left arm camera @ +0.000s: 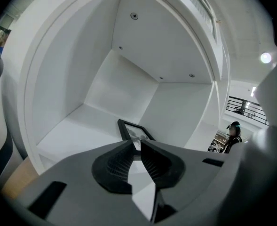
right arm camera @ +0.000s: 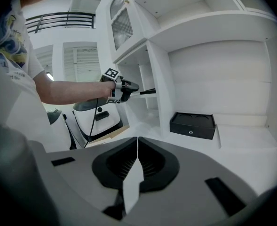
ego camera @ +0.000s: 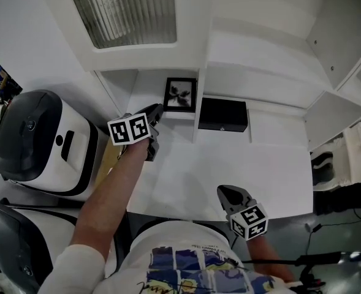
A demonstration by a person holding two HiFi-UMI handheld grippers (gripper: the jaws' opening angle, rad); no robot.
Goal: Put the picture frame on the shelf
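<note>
Head camera: looks steeply down from above the person's chest onto the white desk and the shelf unit, taking in both grippers.

Camera on the left gripper: pushed close into a shelf compartment, it faces along its jaws toward the back corner, with the picture frame right at the tips.

Camera on the right gripper: lower and farther back, it looks across the desk toward the shelves. It shares the black box with the head view and also catches the left gripper from the side.
</note>
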